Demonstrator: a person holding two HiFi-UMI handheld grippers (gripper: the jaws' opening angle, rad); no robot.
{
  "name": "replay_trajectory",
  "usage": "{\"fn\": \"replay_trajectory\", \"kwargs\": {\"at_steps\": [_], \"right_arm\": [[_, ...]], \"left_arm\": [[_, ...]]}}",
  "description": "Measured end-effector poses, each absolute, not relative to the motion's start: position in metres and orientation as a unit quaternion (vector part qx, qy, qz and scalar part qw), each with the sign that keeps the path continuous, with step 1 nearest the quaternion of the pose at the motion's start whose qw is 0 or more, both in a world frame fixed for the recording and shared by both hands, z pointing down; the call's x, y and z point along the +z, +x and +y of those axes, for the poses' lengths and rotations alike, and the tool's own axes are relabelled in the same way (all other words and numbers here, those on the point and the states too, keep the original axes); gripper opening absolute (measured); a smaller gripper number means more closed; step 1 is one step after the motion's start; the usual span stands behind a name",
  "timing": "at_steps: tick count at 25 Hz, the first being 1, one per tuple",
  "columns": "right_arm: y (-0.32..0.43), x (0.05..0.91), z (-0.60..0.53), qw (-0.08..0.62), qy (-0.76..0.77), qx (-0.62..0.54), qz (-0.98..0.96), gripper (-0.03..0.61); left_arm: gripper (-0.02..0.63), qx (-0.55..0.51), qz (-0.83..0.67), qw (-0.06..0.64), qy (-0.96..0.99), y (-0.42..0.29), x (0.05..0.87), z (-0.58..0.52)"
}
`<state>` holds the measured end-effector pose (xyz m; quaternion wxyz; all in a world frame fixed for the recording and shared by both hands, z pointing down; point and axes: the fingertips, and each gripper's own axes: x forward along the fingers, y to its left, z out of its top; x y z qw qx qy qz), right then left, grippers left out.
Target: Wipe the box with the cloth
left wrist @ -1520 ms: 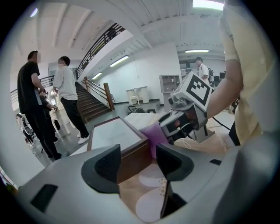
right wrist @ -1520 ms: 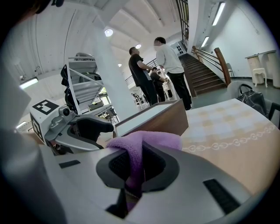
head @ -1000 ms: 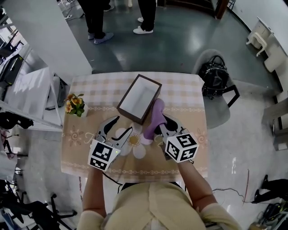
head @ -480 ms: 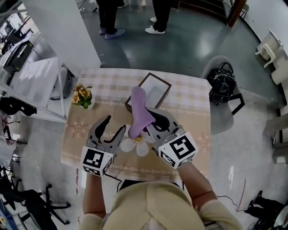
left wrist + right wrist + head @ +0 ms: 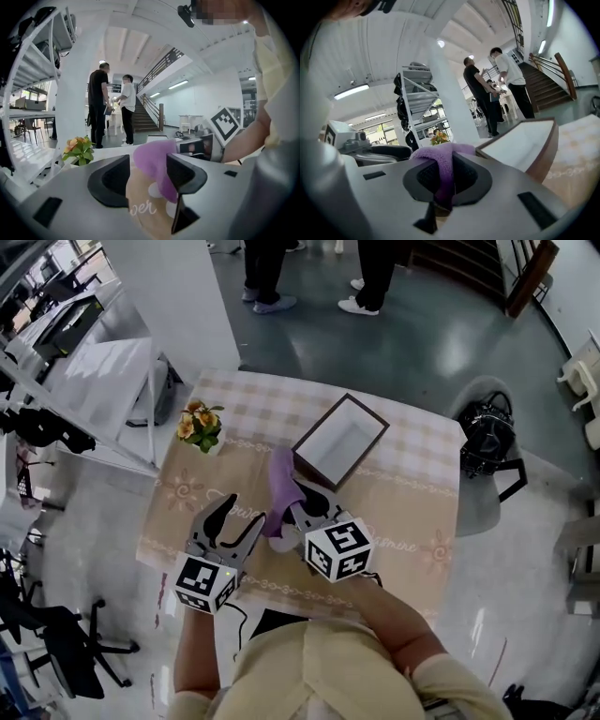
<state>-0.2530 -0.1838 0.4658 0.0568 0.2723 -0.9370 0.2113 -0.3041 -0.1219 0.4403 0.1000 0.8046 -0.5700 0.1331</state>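
Note:
The box (image 5: 342, 440), brown-rimmed with a white inside, lies open on the patterned table (image 5: 412, 512); in the right gripper view the box (image 5: 525, 145) stands just right of the jaws. My right gripper (image 5: 292, 499) is shut on the purple cloth (image 5: 279, 486), which hangs at the box's near left corner. The cloth (image 5: 440, 161) is pinched between the pads and drapes over them. My left gripper (image 5: 236, 515) stands open to the cloth's left, holding nothing. In the left gripper view the cloth (image 5: 152, 161) shows beyond the open jaws of that gripper (image 5: 147, 178).
A small pot of flowers (image 5: 200, 423) stands at the table's far left. A black bag (image 5: 487, 442) rests on a chair to the right. White shelving (image 5: 84, 371) stands left of the table. Two people (image 5: 366, 277) stand on the floor beyond.
The right gripper has carried the cloth leftward, from the box's near right corner to its near left corner. The left gripper has shifted left as well, still open.

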Motion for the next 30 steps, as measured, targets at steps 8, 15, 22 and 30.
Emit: {"fn": "replay_trajectory", "kwargs": {"at_steps": [8,15,22,30], "right_arm": [[-0.238,0.516,-0.211,0.023,0.363,0.383,-0.849,0.044],[-0.222,0.517,-0.211,-0.018,0.392,0.434,-0.811,0.044],[-0.205,0.521,-0.208,-0.02,0.402,0.446,-0.8,0.044],[-0.186,0.521,-0.2,-0.016,0.411,0.447,-0.794,0.044]], "left_arm": [[0.261,0.147,-0.555,0.119,0.81,-0.299,0.459,-0.114],[0.261,0.15,-0.537,0.119,0.822,-0.289,0.464,-0.122],[0.261,0.159,-0.51,0.117,0.837,-0.272,0.469,-0.132],[0.261,0.156,-0.487,0.122,0.85,-0.254,0.47,-0.144]]}}
